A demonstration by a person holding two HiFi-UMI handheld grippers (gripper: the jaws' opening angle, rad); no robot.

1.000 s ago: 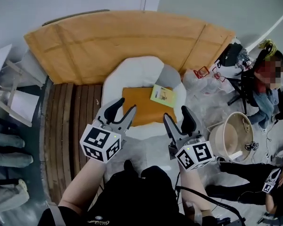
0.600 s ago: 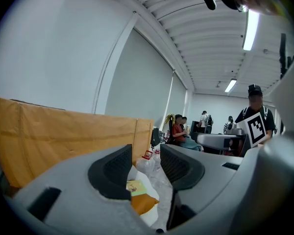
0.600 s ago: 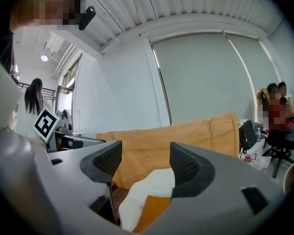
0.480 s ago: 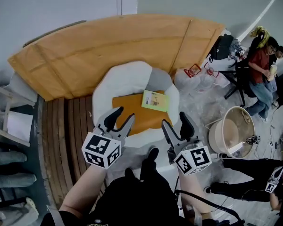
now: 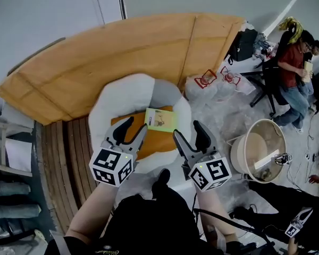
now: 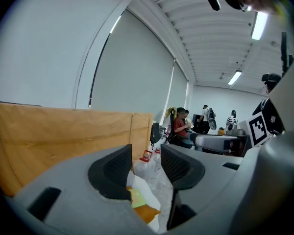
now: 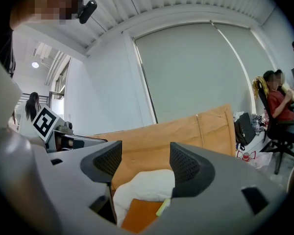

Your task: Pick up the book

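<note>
resting on an orange cushion (image 5: 151, 142) before a cardboard wall (image 5: 122, 52), the book (image 5: 160, 119); left gripper (image 5: 134, 127), right gripper (image 5: 187, 130) fingers (image 7: 188, 168) apart, empty.

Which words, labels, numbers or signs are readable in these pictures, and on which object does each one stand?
No text can be read for certain.
book: the cover print is too small to read.
left marker cube on the left gripper, right marker cube on the right gripper: square patterns only, no letters.
black garment: pale script at the bottom edge, cut off and unreadable.
</note>
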